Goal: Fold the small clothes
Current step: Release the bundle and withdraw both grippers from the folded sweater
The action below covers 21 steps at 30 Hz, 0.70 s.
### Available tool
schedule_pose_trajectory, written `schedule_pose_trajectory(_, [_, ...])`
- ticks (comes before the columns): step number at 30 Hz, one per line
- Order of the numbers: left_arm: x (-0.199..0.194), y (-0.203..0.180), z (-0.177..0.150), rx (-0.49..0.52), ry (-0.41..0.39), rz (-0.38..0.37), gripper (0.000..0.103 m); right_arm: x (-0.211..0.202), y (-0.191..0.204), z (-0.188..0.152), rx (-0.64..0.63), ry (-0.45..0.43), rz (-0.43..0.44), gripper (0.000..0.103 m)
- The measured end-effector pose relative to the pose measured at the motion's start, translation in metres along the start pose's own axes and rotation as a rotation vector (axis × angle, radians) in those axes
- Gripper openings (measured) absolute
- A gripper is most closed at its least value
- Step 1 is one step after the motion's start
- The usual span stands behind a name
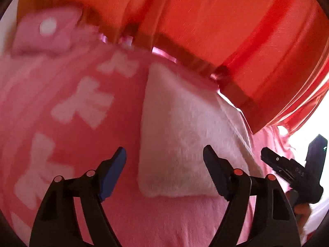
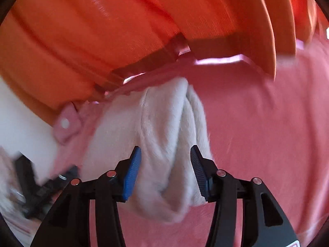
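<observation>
A small pink garment (image 1: 86, 107) with white cross shapes, a white snap tab (image 1: 47, 27) and a white fleecy lining patch (image 1: 181, 135) fills the left wrist view. My left gripper (image 1: 164, 168) is open just above the patch, holding nothing. In the right wrist view the white fleecy lining (image 2: 164, 144) is bunched into folds on the pink garment (image 2: 257, 123). My right gripper (image 2: 165, 168) is open, its jaws on either side of the bunched lining. The right gripper also shows in the left wrist view (image 1: 287, 164) at the right edge.
An orange-red curtain (image 1: 205, 20) hangs behind the garment, also in the right wrist view (image 2: 102, 30). A bright white surface (image 2: 18, 123) shows at the left of the right wrist view, with the other gripper (image 2: 37, 189) blurred below it.
</observation>
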<state>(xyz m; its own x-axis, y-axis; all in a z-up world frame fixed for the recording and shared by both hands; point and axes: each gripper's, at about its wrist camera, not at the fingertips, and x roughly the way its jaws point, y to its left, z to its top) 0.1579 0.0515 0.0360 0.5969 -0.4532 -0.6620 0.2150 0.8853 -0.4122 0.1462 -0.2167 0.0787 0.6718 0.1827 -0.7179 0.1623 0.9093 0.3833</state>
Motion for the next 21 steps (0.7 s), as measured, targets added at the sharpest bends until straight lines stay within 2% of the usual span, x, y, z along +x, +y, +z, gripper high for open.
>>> schedule_pose_trajectory(2, [0.006,-0.013,0.004,0.047,-0.017,0.008,0.075,0.002,0.007,0.000,-0.020,0.002,-0.006,0.050])
schedule_pose_trajectory(4, [0.007,-0.016,-0.003,0.068,0.011,0.019,0.075,0.006,0.014,-0.004,-0.053,0.020,-0.023,0.050])
schedule_pose_trajectory(6, [0.018,-0.015,-0.012,0.098,0.066,0.063,0.075,0.014,0.019,-0.015,-0.100,0.060,-0.084,0.050])
schedule_pose_trajectory(8, [0.030,-0.010,-0.019,0.128,0.103,0.097,0.078,0.036,0.018,-0.024,-0.176,0.119,-0.203,0.050])
schedule_pose_trajectory(10, [0.034,-0.009,-0.021,0.133,0.118,0.105,0.080,0.043,0.016,-0.027,-0.224,0.105,-0.239,0.057])
schedule_pose_trajectory(12, [0.029,-0.007,-0.023,0.137,0.113,0.112,0.080,0.033,0.020,-0.023,-0.221,0.074,-0.239,0.055])
schedule_pose_trajectory(13, [0.026,-0.008,-0.023,0.141,0.106,0.119,0.080,0.024,0.021,-0.024,-0.213,0.052,-0.230,0.050])
schedule_pose_trajectory(16, [0.013,-0.016,-0.027,0.188,0.048,0.160,0.080,0.006,0.031,-0.028,-0.234,-0.001,-0.230,0.049])
schedule_pose_trajectory(19, [0.011,-0.024,-0.031,0.242,0.028,0.201,0.081,0.034,0.025,-0.037,-0.262,0.112,-0.294,0.050])
schedule_pose_trajectory(21, [0.011,-0.028,-0.032,0.260,0.020,0.219,0.081,0.038,0.024,-0.034,-0.243,0.106,-0.295,0.055])
